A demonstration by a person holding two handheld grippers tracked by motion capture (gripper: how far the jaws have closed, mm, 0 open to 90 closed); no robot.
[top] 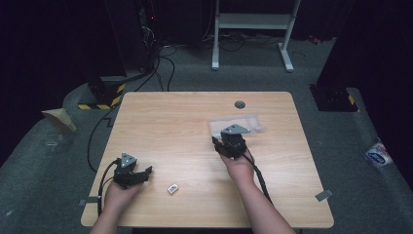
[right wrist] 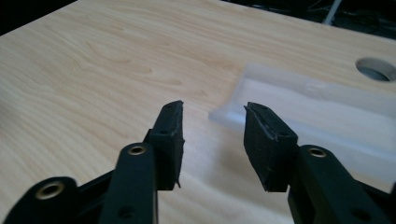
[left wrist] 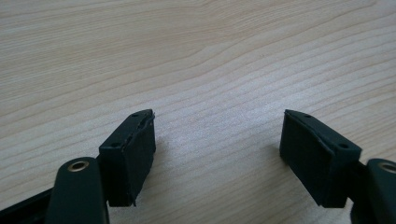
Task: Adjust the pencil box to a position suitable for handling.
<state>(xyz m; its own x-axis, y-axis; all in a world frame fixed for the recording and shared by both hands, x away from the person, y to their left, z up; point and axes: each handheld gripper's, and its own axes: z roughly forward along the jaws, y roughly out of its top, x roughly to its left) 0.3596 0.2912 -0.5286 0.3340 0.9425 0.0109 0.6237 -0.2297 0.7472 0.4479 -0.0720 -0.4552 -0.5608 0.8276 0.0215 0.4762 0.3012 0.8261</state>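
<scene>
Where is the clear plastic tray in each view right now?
High view: clear plastic tray right of centre, just beyond the right gripper.
Left gripper view: bare tabletop between the jaws, no tray.
Right gripper view: tray at right, just ahead of the jaws.
Shared landmark: round grey table hole behind it.

Clear tray [right wrist: 327, 112] blurred, cut off at right edge (small white object [top: 173, 188] too tiny to identify)

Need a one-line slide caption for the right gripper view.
Right gripper, jaws apart with nothing between them, pointed at the near corner of a clear plastic tray on the wooden table.
</scene>
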